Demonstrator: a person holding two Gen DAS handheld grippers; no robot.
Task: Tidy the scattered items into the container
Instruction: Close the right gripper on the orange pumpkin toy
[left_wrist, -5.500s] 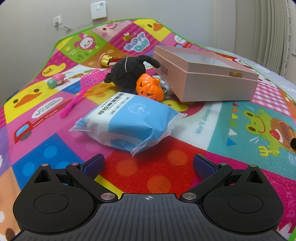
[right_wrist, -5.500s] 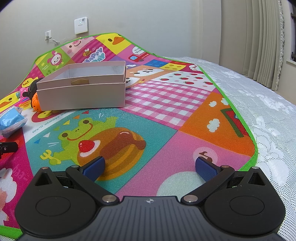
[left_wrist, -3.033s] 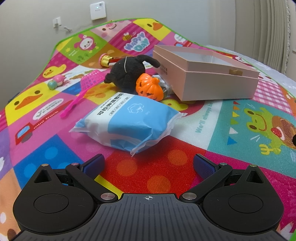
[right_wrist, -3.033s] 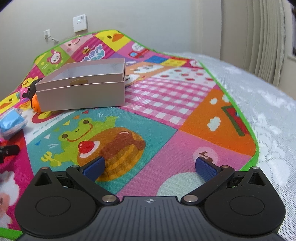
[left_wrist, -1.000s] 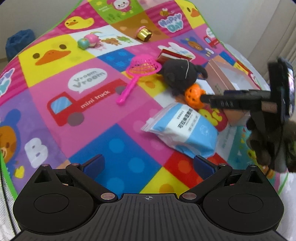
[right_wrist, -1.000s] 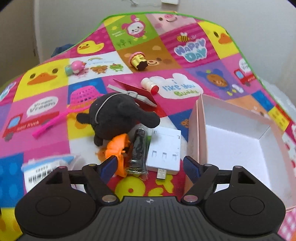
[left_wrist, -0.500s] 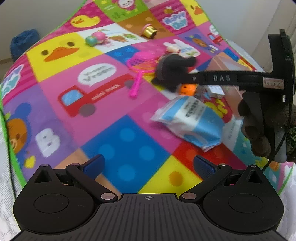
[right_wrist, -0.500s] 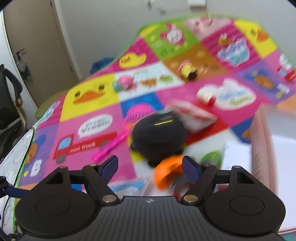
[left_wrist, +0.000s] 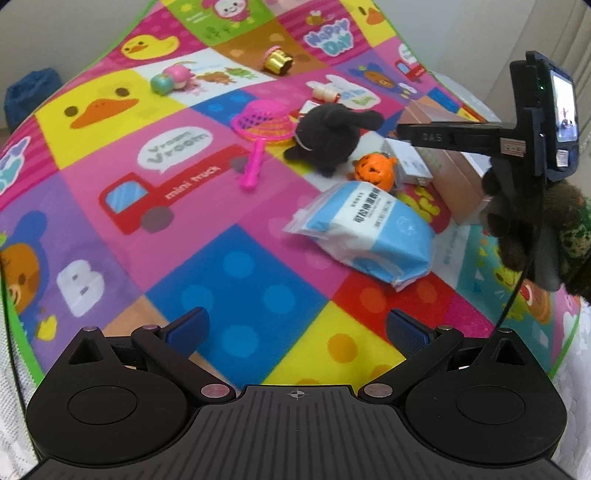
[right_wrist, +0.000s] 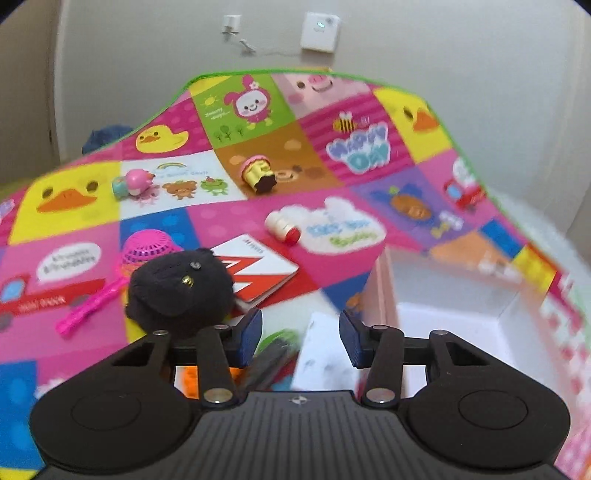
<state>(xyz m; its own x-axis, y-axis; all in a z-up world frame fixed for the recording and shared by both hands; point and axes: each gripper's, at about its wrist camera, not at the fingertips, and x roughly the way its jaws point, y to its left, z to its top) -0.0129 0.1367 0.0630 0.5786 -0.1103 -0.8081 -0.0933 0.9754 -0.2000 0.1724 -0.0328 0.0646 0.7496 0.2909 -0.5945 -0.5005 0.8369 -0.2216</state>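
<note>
My right gripper (right_wrist: 301, 336) hovers over the pile beside the pink box (right_wrist: 382, 288). Its jaws are closing. A white adapter (right_wrist: 317, 354) lies blurred below the gap, and the pads do not press on it. The black plush (right_wrist: 177, 291) sits just left of the left finger. In the left wrist view my left gripper (left_wrist: 297, 326) stands open and empty over the play mat, short of the blue-and-white tissue pack (left_wrist: 369, 229). Beyond it lie the orange pumpkin (left_wrist: 375, 168), the black plush (left_wrist: 332, 138) and the pink box (left_wrist: 447, 173).
Farther back lie a pink net scoop (right_wrist: 147, 247), a red-and-white booklet (right_wrist: 258, 273), a white tube with a red cap (right_wrist: 282, 223), a gold-and-pink toy (right_wrist: 258, 173) and a pink-and-teal toy (right_wrist: 131, 182). A gloved hand (left_wrist: 517, 229) holds the right tool at the right edge.
My right gripper's jaws have drawn much closer together, and its view has steadied over the adapter and the plush. The left gripper has barely moved and stays wide.
</note>
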